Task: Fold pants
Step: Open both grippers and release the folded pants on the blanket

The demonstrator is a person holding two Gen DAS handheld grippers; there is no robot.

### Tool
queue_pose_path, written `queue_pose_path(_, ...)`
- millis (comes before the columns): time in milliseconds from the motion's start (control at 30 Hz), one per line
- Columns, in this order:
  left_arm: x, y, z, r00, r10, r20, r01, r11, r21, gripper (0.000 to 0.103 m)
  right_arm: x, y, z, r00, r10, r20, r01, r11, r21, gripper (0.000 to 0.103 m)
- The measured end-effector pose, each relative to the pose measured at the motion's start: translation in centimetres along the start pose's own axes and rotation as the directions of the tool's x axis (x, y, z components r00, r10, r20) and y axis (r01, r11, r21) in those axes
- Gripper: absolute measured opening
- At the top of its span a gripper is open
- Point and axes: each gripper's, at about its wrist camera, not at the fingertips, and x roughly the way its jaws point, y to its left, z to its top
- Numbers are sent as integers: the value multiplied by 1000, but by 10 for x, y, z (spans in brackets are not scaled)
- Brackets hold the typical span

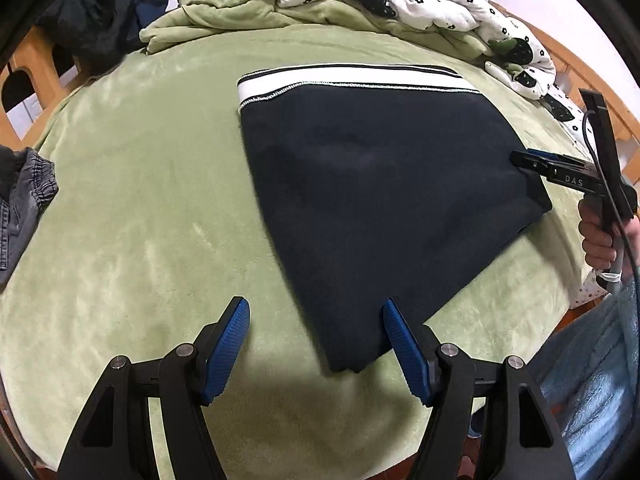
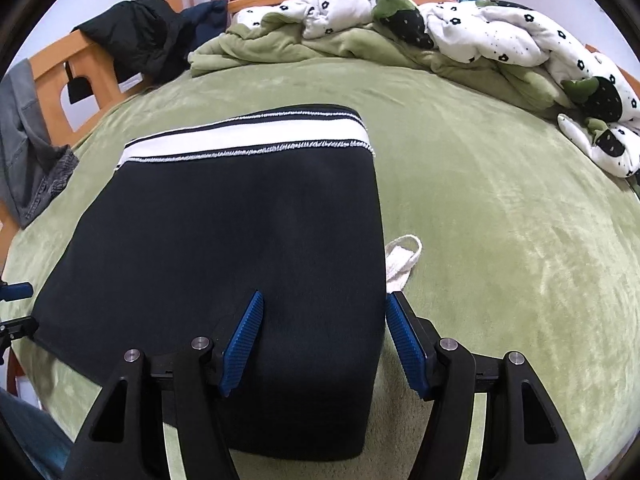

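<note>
Dark navy pants (image 1: 372, 184) lie folded into a flat block on the green bed cover (image 1: 140, 200), their white striped waistband (image 1: 352, 78) at the far end. My left gripper (image 1: 316, 314) hovers open over the near corner of the pants, and the pads touch nothing. In the right wrist view the pants (image 2: 240, 220) fill the middle. My right gripper (image 2: 324, 306) stands open over their near right edge, the fabric lying below the blue pads. A white drawstring (image 2: 404, 256) pokes out beside that edge. The right gripper (image 1: 524, 159) also shows at the pants' right side.
A crumpled white flowered quilt (image 2: 500, 32) and a bunched green blanket (image 2: 280, 48) lie along the far side of the bed. A dark jacket (image 2: 136, 36) hangs over the wooden bed frame (image 2: 52, 64). Grey jeans (image 1: 20, 208) lie at the left edge. A hand (image 1: 600, 236) holds the right gripper.
</note>
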Motion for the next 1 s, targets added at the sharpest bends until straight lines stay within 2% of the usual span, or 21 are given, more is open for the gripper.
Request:
queue_pose_path(67, -5, -1, 1, 1000, -6, 31, 6, 1000, -4, 66, -3, -1, -3, 1000, -6, -2, 6, 1000, -14, 62)
queue_pose_path(167, -13, -6, 3, 992, -44, 120, 50, 998, -42, 66, -15, 2, -6, 1000, -4, 30, 5, 999, -35, 62)
queue_pose_path(233, -10, -14, 5, 989, -61, 132, 66, 997, -32, 66, -24, 8, -8, 997, 47, 64, -44, 998, -50, 62)
queue_pose_path(333, -1, -34, 10, 988, -89, 126, 89, 996, 5, 66, -23, 23, -14, 994, 100, 54, -94, 991, -96, 62)
queue_pose_path(400, 10, -53, 9, 996, -30, 84, 24, 997, 68, 67, -16, 38, -20, 997, 78, 23, -73, 983, -170, 62)
queue_pose_path(467, 16, -67, 5, 995, 57, 86, -69, 988, 136, 67, -13, 47, -27, 999, 34, 39, -24, 971, -237, 62)
queue_pose_path(533, 18, -74, 3, 992, 92, 91, -106, 981, 162, 67, -12, 47, -30, 999, 25, 44, -13, 966, -258, 62)
queue_pose_path(700, 13, -67, 1, 994, 71, 87, -82, 988, 129, 69, -14, 37, -26, 998, 49, 33, -40, 974, -223, 62)
queue_pose_path(1000, 12, -60, 1, 993, 86, 81, -96, 988, 120, 69, -17, 37, -31, 999, 12, 36, -3, 972, -233, 63)
